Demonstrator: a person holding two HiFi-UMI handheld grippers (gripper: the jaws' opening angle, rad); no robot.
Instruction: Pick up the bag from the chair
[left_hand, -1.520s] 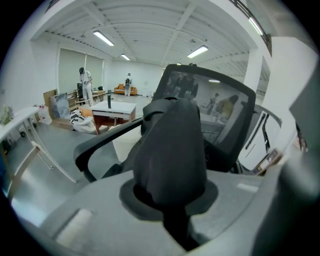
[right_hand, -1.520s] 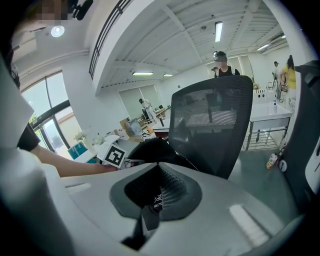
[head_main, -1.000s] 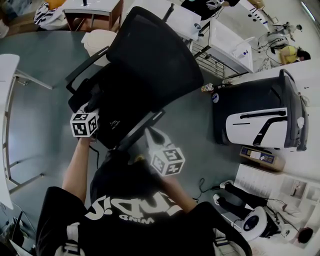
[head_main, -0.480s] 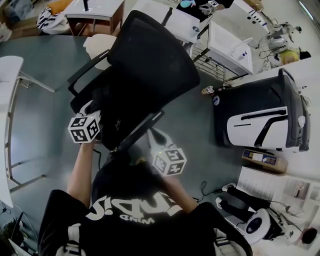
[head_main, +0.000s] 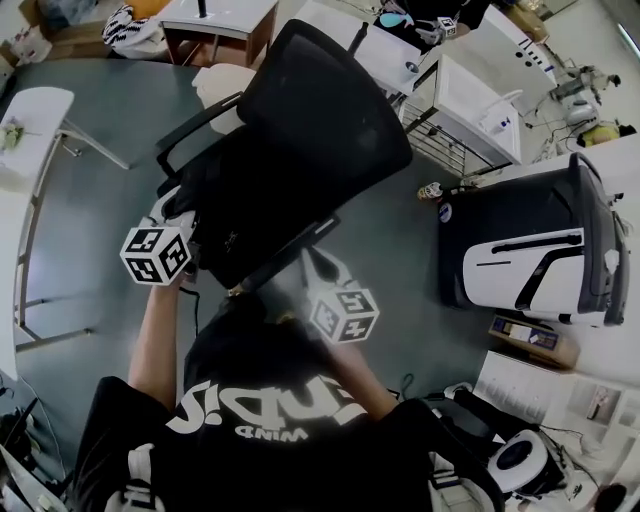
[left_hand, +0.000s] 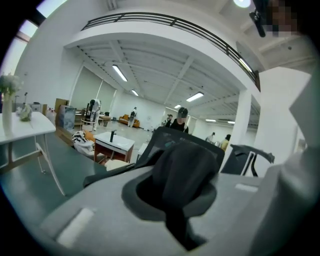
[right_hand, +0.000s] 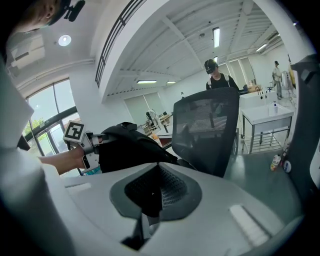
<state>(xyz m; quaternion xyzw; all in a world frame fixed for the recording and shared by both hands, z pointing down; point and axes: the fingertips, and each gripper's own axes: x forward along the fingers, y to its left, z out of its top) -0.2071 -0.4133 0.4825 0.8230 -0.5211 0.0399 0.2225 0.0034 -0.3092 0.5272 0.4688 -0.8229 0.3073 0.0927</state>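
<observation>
Left gripper (left_hand: 181, 202) is clamped on the black bag (left_hand: 186, 167), dark fabric bunched between its jaws. In the head view the bag hangs from it over the seat of the black mesh office chair (head_main: 322, 112), in front of the backrest; whether it clears the seat I cannot tell. Right gripper (right_hand: 150, 197) is near the chair's front edge, jaws together on nothing.

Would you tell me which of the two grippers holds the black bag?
The left gripper: its jaws are shut on the bag, while the right gripper sits beside the chair.
</observation>
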